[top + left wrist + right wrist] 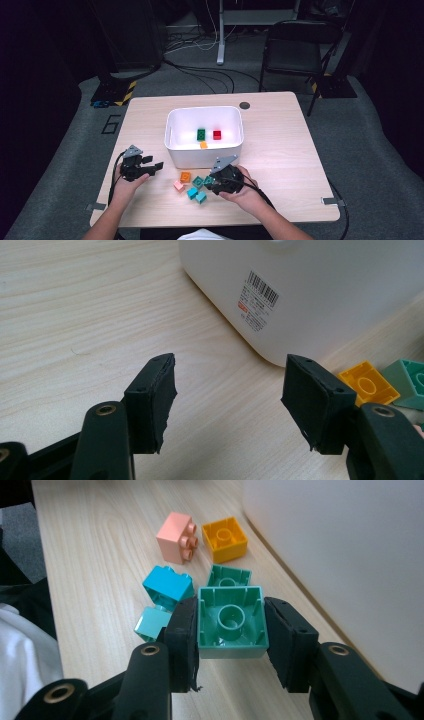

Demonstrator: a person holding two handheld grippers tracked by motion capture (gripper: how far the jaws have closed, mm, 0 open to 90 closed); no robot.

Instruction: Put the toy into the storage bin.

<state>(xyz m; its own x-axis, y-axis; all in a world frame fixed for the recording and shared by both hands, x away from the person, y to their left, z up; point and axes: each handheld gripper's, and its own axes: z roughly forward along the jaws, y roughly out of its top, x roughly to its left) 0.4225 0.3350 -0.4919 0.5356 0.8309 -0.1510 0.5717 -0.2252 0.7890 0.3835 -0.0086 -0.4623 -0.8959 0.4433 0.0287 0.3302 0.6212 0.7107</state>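
Observation:
My right gripper (230, 607) is shut on a green brick (231, 625), whose hollow underside faces the camera; it hangs just above the table. In the high view this gripper (210, 181) is just in front of the white bin (204, 152). Loose bricks lie beside it: another green one (229, 576), an orange one (225, 539), a pink one (175, 537), a teal one (167, 585) and a light teal one (151, 622). My left gripper (232, 375) stands open over bare wood, near the bin's corner (310, 290), with nothing between its pads.
Inside the bin lie a green brick (201, 134), a red brick (217, 134) and an orange brick (203, 145). A black folding chair (295, 47) stands beyond the table. Bare tabletop (280, 160) stretches to the right of the bin.

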